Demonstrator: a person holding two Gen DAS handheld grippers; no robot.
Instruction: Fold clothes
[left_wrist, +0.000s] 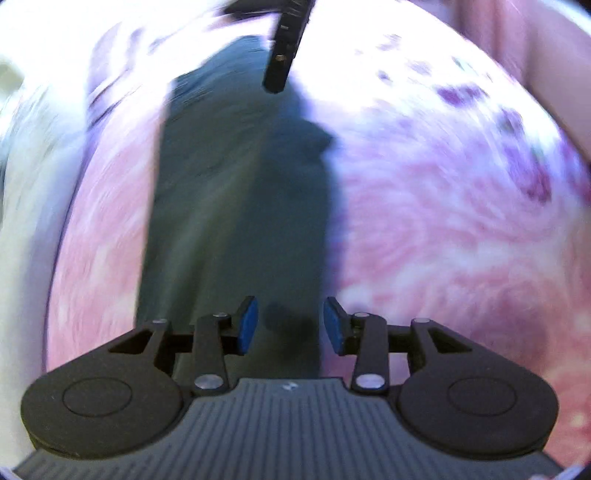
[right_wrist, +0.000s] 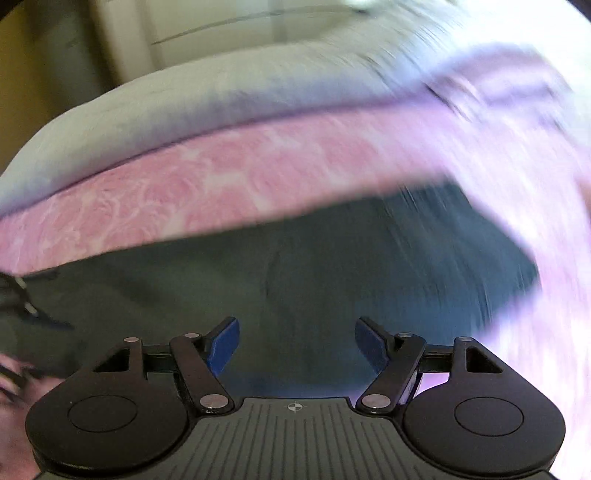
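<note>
A dark green garment lies as a long strip on a pink patterned bedspread. My left gripper is open and empty, just above the garment's near end. The right gripper's finger pokes in at the top of the left wrist view, over the garment's far end. In the right wrist view the same garment spreads wide under my right gripper, which is open and empty. Both views are blurred by motion.
The pink bedspread covers a bed. A white pillow or duvet lies beyond it, with pale furniture behind. White bedding lines the left edge. Part of the left gripper shows at far left.
</note>
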